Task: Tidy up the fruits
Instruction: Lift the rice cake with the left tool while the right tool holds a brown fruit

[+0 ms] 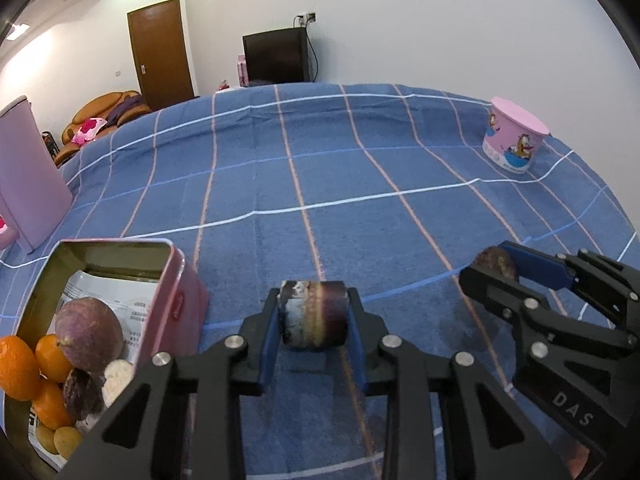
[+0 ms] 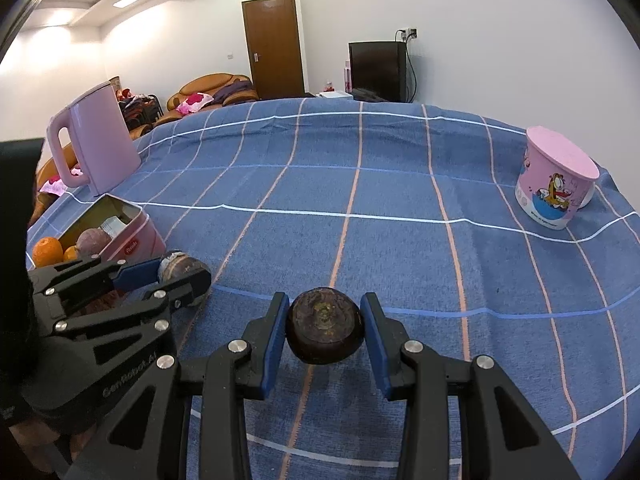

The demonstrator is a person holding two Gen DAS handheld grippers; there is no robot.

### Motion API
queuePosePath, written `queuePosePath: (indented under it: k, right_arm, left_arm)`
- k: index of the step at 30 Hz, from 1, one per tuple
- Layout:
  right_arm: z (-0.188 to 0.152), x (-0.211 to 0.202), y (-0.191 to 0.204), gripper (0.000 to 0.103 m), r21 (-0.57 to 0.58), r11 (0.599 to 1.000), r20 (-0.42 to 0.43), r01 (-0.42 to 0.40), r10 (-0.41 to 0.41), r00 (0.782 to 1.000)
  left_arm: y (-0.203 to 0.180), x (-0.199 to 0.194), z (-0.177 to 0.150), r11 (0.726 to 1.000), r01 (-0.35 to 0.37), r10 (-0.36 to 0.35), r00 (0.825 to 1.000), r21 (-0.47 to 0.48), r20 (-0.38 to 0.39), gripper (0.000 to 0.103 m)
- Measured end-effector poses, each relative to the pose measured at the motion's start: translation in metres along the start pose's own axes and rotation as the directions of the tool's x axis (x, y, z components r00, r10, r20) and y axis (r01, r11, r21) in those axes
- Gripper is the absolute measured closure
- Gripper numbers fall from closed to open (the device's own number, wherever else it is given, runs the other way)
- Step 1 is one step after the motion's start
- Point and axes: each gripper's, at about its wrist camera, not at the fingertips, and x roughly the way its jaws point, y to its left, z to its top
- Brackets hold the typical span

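The left gripper (image 1: 314,316) has its blue pads pinching a stubby purple fruit chunk (image 1: 313,314), low over the checked cloth (image 1: 360,184). The right gripper (image 2: 325,330) is clamped on a dark round fruit (image 2: 325,330) (possibly a water chestnut, it's hard to tell). The pink tin (image 1: 182,300) with oranges sits just left. Best to lift the chunk straight up, clear the tin's rim, then release gently inside.

Blue checked tablecloth (image 1: 360,168), pink tin (image 1: 176,300), pink kettle (image 2: 96,140), orange tangerines (image 1: 18,364).
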Motion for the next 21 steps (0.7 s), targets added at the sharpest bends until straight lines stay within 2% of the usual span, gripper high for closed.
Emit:
queuePosePath:
  k: [21]
  right_arm:
    - [-0.003,-0.022,0.009,0.064,-0.043,0.999,0.099,-0.012,0.016,0.995]
  left_arm:
    - [-0.003,-0.024,-0.003,1.0,-0.028,0.027,0.992,0.006,0.126,0.072]
